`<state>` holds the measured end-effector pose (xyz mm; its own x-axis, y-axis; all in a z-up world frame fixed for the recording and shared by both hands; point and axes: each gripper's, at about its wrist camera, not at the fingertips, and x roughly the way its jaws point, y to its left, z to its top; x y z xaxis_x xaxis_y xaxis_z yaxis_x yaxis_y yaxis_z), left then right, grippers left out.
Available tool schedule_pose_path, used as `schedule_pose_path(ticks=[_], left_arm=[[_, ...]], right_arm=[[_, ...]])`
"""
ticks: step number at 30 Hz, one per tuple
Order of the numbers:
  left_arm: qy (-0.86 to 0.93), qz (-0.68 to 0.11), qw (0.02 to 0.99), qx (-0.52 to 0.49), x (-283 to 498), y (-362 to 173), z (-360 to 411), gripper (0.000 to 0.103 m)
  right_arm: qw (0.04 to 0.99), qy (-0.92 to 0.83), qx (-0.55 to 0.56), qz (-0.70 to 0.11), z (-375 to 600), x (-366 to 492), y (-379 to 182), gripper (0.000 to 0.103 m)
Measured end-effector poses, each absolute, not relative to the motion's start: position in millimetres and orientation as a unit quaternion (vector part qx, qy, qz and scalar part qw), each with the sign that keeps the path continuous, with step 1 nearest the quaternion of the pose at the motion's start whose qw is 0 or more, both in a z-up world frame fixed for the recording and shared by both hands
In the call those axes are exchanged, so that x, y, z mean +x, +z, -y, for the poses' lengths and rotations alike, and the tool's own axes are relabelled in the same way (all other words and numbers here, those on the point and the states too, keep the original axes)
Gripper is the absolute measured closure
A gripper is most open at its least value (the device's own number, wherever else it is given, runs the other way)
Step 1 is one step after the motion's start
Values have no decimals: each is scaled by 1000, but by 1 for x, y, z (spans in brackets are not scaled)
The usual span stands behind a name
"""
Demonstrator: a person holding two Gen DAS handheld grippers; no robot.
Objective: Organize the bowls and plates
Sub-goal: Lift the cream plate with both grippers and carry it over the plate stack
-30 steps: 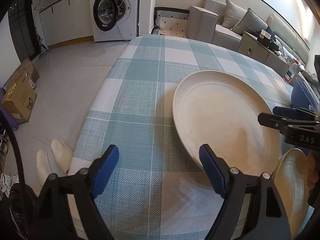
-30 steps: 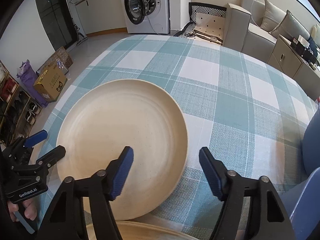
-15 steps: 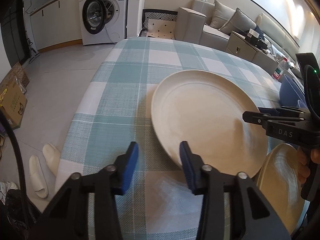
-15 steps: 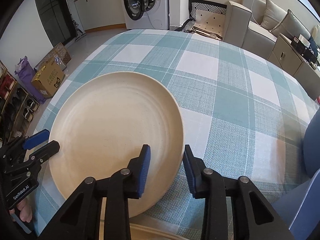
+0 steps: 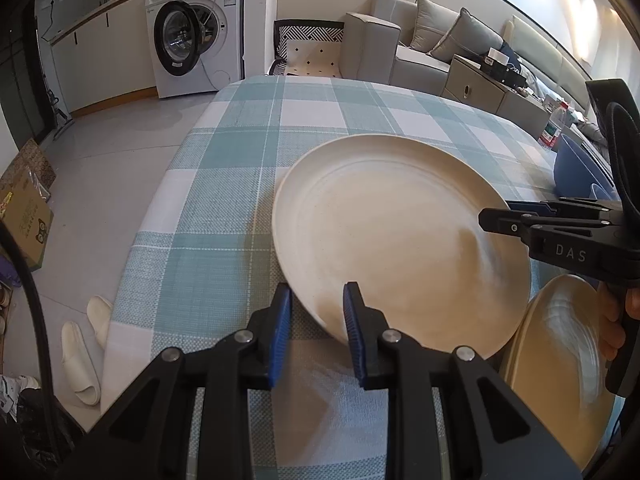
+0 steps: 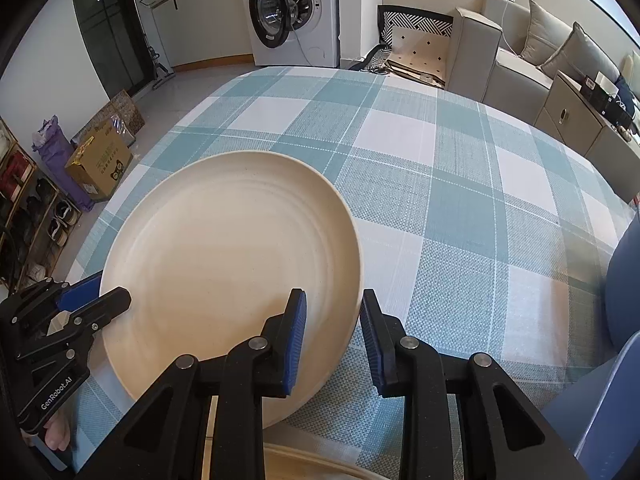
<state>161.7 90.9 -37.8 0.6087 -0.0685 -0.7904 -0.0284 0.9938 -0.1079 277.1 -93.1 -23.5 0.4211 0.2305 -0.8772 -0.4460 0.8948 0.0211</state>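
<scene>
A large cream plate (image 5: 392, 224) (image 6: 228, 260) sits over the plaid tablecloth (image 5: 240, 184), its near edge raised slightly off the cloth. My left gripper (image 5: 316, 304) (image 6: 112, 292) is shut on the plate's near-left rim, one blue pad inside and one outside. On the opposite rim my right gripper (image 6: 332, 304) (image 5: 494, 212) is shut the same way. A tan plate (image 5: 560, 364) (image 6: 304, 464) lies at the table's near edge, just below the cream one. A dark blue bowl (image 5: 576, 168) (image 6: 624, 280) stands to the right.
The table's left edge (image 5: 132, 264) drops to the floor, where white slippers (image 5: 84, 352) lie. A cardboard box (image 6: 100, 160) and a shoe rack stand on the floor at the left. A washing machine (image 6: 296, 12) and a sofa are beyond the table.
Both pairs of jaws went from wide apart to closed on the cream plate's rim. The left gripper shifted right toward the plate.
</scene>
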Motion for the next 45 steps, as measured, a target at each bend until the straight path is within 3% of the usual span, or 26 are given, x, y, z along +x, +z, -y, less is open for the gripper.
schedule_pose_path(ticks=[45], left_arm=[[-13,-360,931,-60,129,27,-84,78]], right_arm=[[881,224,-75,-410,123,225,61,75]])
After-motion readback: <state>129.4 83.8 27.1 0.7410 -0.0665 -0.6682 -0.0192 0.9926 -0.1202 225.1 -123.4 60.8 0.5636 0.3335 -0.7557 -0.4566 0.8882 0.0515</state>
